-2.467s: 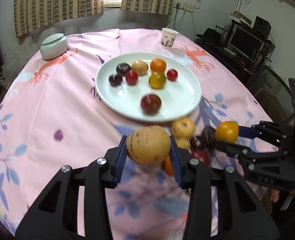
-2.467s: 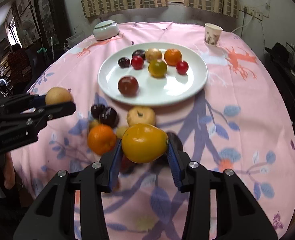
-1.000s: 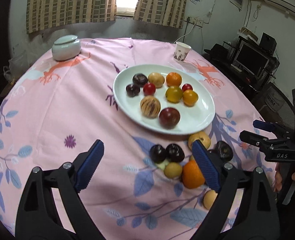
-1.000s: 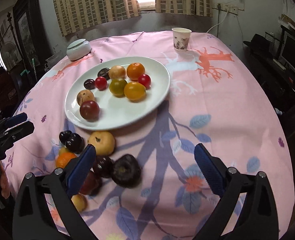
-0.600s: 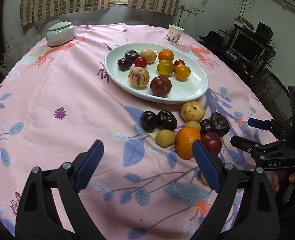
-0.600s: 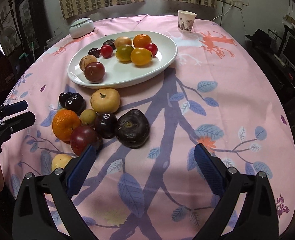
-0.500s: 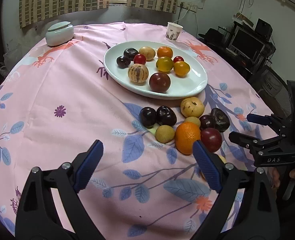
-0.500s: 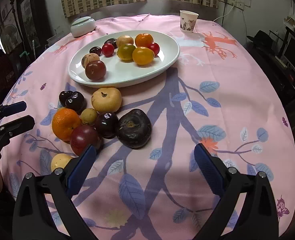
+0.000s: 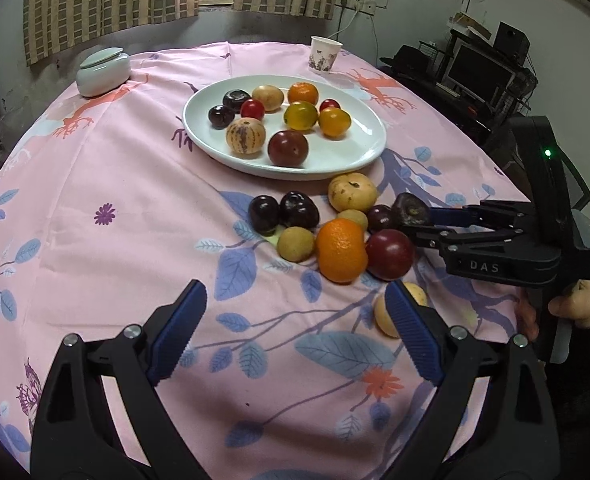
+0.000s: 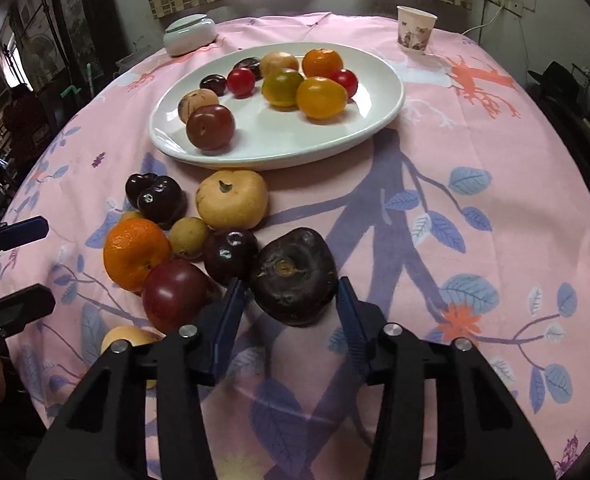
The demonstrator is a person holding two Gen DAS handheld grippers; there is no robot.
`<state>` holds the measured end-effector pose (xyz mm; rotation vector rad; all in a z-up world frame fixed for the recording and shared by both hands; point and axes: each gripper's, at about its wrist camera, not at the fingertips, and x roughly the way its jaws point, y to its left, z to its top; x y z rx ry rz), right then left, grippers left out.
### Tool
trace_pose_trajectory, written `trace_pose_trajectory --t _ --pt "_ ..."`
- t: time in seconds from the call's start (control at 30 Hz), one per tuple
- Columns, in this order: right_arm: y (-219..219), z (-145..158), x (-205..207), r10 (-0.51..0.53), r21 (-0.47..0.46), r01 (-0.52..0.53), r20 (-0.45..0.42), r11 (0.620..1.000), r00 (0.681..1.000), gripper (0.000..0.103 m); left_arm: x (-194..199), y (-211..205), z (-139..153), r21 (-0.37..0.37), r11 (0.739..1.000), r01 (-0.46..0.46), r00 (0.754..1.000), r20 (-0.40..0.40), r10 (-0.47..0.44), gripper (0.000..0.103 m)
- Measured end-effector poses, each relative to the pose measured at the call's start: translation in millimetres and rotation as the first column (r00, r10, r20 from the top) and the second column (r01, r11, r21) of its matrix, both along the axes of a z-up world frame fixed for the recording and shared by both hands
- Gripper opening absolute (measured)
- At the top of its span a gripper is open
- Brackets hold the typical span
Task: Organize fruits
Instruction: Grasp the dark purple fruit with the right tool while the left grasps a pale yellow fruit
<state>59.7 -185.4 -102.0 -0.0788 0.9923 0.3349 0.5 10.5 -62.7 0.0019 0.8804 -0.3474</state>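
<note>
Fruits lie in two groups on a pink tablecloth point(image 9: 95, 168) printed with blue leaves and orange branches. The one readable marking is "DAS", on the black body of the right gripper point(image 9: 415, 220), seen at the right edge of the left wrist view.

Nine fruits sit on the oval white plate point(image 9: 359, 148) in the upper middle of that view: a striped tan one, a dark red plum, two yellow-orange tomato-like ones, an orange one, a tan one, two small red ones and two dark ones make the count ten if both dark ones are taken apart. Below the plate, nine loose fruits cluster on the cloth, among them a dimpled orange point(image 9: 341, 250), a glossy red plum point(image 9: 389, 254) and a pale yellow one at the lower right.

The right gripper's blue ribbed pads have just been closing around a wrinkled, near-black fruit point(image 10: 293, 276) at the middle of the right wrist view; it sits between them, gripped on both sides.

The left gripper point(image 9: 295, 336) hangs spread wide and empty above the cloth.

A paper cup point(image 9: 325, 55) and a lidded pale ceramic jar point(image 9: 103, 72) stand beyond the plate.
</note>
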Motion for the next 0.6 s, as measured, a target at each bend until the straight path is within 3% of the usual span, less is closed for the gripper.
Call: trace_pose_trajectory --t 0.37,0.6 --pt "-21.1 9.2 -20.6 -0.031 0.01 0.031 0.015 0.999 0.999 0.044 -10.2 -53.7 -7.4 0.015 0.993 0.118 0.992 -0.05 -0.117 0.092" --pt "-31.0 -5.1 -4.7 -0.053 0.03 0.054 -0.007 0.998 0.999 0.046 0.6 -73.7 -27.2 0.017 0.988 0.154 0.982 -0.11 -0.151 0.092"
